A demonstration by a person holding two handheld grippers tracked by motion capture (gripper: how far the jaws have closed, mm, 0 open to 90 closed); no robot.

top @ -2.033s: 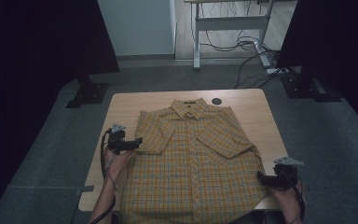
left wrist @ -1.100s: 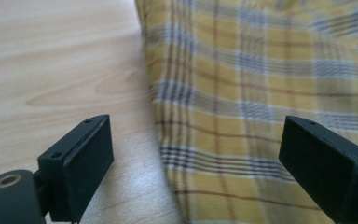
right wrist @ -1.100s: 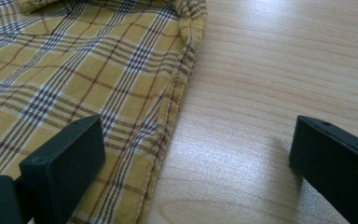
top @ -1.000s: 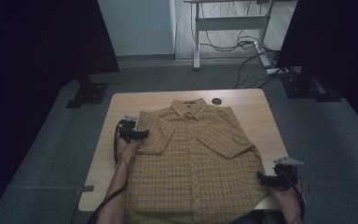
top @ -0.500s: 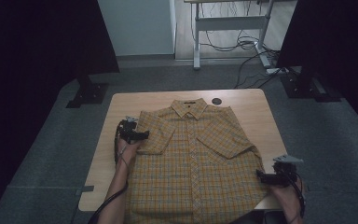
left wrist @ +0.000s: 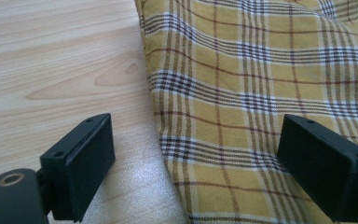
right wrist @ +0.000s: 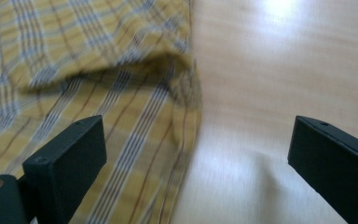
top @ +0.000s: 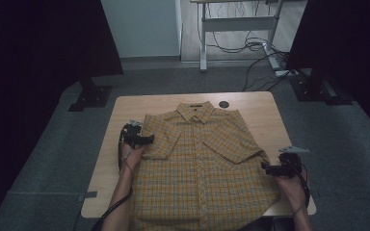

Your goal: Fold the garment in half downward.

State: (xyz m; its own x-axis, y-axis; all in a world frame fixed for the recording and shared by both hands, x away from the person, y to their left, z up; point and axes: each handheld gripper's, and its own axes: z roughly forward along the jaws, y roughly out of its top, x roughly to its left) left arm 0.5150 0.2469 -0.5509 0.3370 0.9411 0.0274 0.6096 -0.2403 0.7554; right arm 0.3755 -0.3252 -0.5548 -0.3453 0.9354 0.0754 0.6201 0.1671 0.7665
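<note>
A yellow plaid short-sleeved shirt (top: 197,163) lies flat and buttoned on the wooden table (top: 260,110), collar at the far side. My left gripper (top: 147,139) rests at the outer edge of the shirt's left sleeve. It is open, and the sleeve edge (left wrist: 168,116) runs between its fingers (left wrist: 81,158), with bare wood on the left. My right gripper (top: 266,168) sits by the right sleeve's end. It is open too. The shirt's side hem (right wrist: 182,140) and the folded sleeve (right wrist: 121,51) lie between its fingers (right wrist: 70,158).
A round black grommet (top: 224,104) sits near the table's far edge. Black stand bases (top: 92,94) (top: 318,91) flank the table on the grey floor. A desk frame with cables (top: 241,43) stands behind. Bare wood borders the shirt on both sides.
My left gripper moved away from the person along the shirt's left side to the sleeve, then held still. My right gripper edged slightly left toward the shirt.
</note>
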